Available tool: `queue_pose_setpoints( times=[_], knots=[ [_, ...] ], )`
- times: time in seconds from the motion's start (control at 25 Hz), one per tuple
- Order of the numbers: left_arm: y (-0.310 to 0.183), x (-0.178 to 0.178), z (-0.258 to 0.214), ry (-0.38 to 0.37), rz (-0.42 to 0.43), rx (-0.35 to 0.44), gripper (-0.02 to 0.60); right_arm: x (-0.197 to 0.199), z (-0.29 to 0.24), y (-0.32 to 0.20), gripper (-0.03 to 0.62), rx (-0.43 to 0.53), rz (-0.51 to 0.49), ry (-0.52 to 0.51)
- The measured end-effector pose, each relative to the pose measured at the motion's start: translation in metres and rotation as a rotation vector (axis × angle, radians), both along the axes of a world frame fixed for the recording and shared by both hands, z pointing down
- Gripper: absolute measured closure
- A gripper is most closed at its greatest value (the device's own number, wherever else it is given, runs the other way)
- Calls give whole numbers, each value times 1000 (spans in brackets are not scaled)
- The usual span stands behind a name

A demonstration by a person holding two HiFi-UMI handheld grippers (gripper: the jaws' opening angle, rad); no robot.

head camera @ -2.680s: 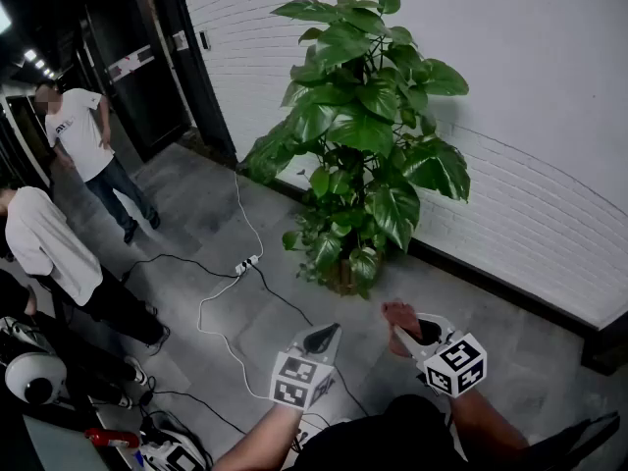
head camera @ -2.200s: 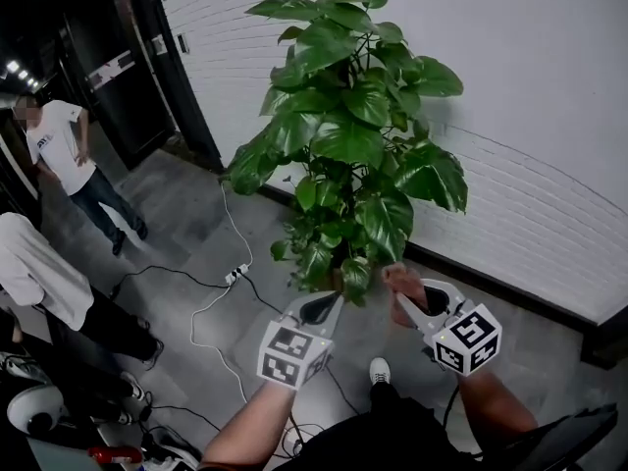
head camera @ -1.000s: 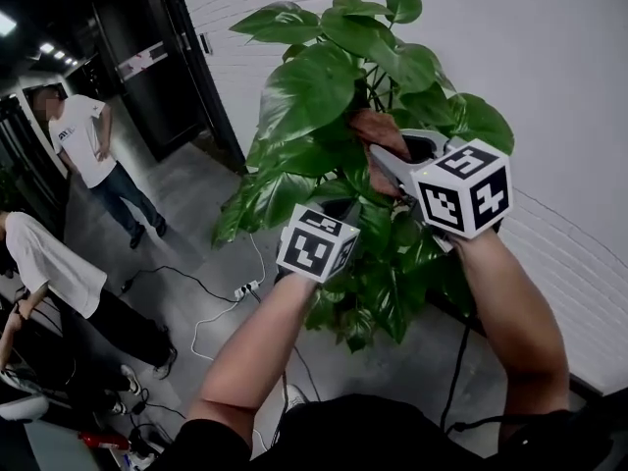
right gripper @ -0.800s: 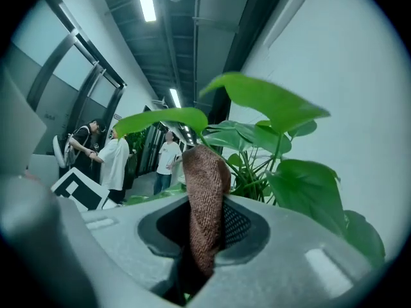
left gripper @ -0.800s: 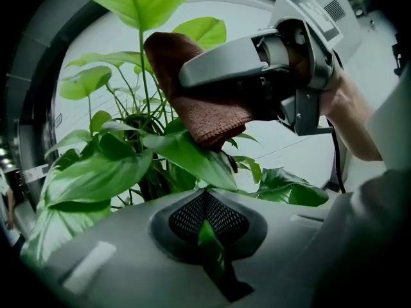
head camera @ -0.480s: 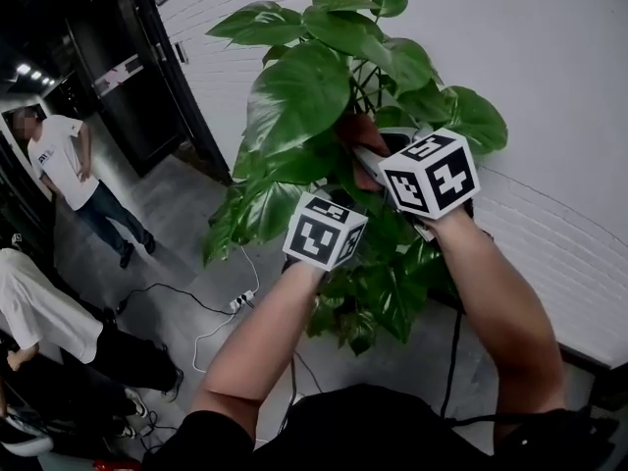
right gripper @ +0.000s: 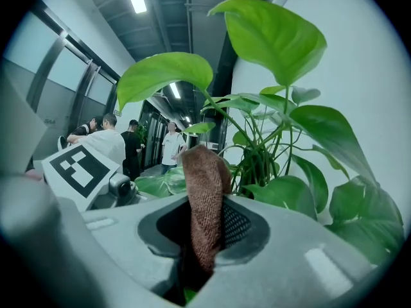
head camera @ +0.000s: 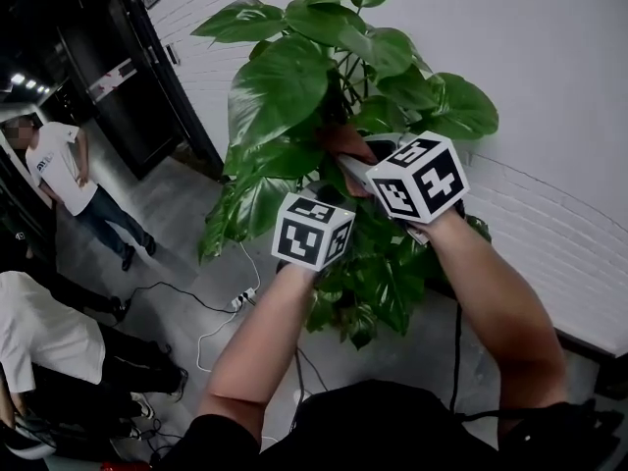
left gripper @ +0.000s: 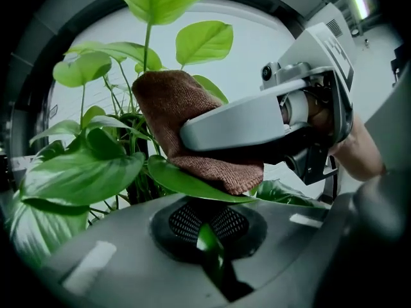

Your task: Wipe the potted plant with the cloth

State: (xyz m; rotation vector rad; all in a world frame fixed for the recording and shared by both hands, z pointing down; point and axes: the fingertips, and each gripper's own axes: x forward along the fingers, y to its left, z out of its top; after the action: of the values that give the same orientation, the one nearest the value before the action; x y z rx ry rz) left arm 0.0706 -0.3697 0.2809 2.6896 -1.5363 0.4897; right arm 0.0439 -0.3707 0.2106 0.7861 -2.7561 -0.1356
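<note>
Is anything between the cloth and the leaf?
Nothing visible: the cloth, shut in the right hand-held gripper, lies on a leaf right above the left hand-held gripper.

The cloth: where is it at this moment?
The cloth is clamped in the right gripper, centre of the right gripper view; it rests on a leaf that the left gripper pinches.

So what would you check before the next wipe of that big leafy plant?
1. Brown knitted cloth clamped in right gripper: ok.
2. Left gripper shut on a green leaf piece: ok.
3. Cloth resting on the broad green leaf: ok.
4. Broad leaf is the pinched one: cannot tell.
5. Bystanders away from the potted plant: ok.
</note>
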Motion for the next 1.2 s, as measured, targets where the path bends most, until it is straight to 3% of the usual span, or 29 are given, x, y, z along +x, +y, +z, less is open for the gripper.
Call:
queue_pose_setpoints(
  times=[0.52,0.72,1.2],
  knots=[
    [5,-6,4,-10,-45,15,565,9,27,16,530,-70,-46,-2],
    [7,-5,5,-56,-50,31,565,14,34,22,530,-64,-57,37],
    [15,-5,6,-57,-51,30,565,33,55,44,530,-26,-49,94]
  ],
)
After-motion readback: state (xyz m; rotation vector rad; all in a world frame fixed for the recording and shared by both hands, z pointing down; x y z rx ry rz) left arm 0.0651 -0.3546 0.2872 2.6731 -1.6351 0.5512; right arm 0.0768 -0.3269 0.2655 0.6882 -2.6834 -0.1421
